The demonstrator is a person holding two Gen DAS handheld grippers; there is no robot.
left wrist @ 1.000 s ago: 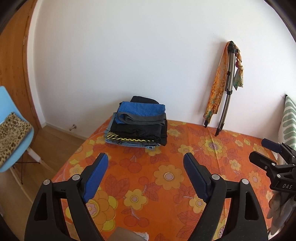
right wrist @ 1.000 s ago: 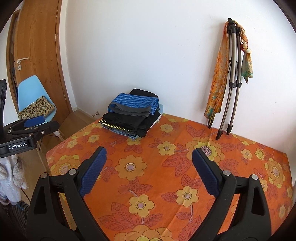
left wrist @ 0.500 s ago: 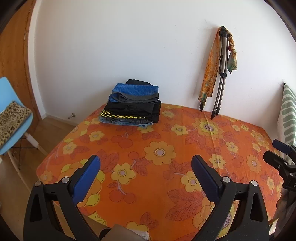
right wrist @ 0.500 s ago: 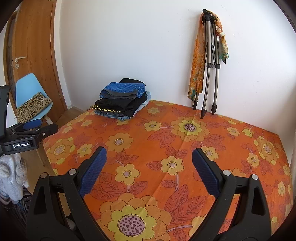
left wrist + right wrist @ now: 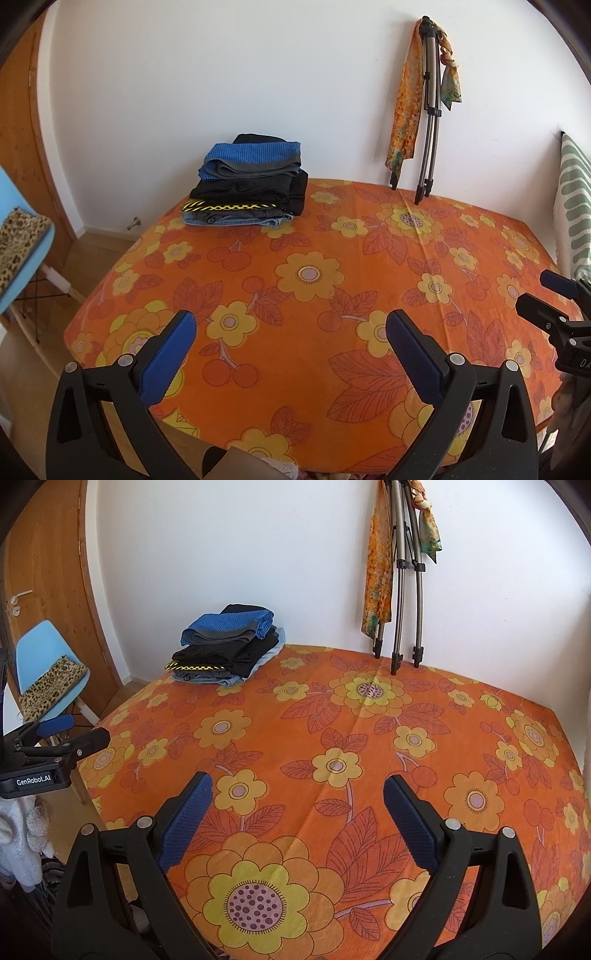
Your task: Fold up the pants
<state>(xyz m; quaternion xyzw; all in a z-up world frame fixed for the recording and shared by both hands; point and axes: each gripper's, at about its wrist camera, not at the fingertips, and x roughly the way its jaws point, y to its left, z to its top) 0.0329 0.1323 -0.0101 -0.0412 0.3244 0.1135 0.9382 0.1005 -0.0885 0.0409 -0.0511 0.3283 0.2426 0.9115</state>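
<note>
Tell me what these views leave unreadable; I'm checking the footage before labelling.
- Folded clothes stack: lower garments covered by upper ones, both views.
- Pale cloth: cut off by the left view's bottom edge.
- Folded grey tripod: top cropped in the right view.
- Striped green cushion: cut by the left view's right edge.

I'm looking at an orange tablecloth [image 5: 332, 236] blooming with yellow flowers. My gripper pads [image 5: 168, 356] are showing blue, the stack's top garment [image 5: 255, 153] too.
</note>
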